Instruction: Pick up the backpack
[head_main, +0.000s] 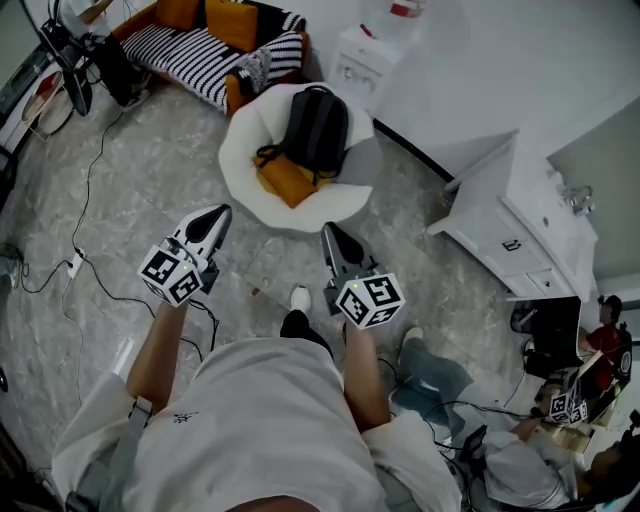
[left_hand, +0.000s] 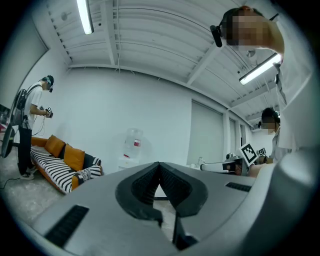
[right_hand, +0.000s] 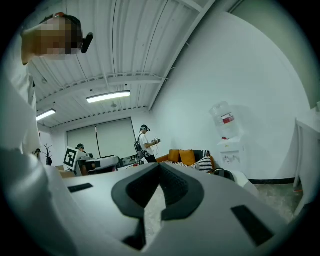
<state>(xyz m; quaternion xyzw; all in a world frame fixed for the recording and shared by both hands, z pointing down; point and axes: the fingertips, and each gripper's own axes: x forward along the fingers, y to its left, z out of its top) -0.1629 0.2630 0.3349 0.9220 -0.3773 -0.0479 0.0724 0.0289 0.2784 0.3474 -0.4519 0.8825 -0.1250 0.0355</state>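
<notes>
We see the black backpack (head_main: 318, 128) upright on the round white chair (head_main: 240, 150), leaning against its far rim. An orange cushion (head_main: 287, 180) touches it on the side toward the chair's near edge. Our left gripper (head_main: 217, 215) and right gripper (head_main: 329, 232) hang short of the chair's near edge, well apart from the backpack, each with its jaws closed together on nothing. Beyond the chair stand a striped sofa (head_main: 200, 55) and a water dispenser (head_main: 362, 62).

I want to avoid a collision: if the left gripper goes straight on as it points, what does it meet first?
Probably the white chair. If the left gripper travels above it, the water dispenser behind it comes next. Height is unclear.
</notes>
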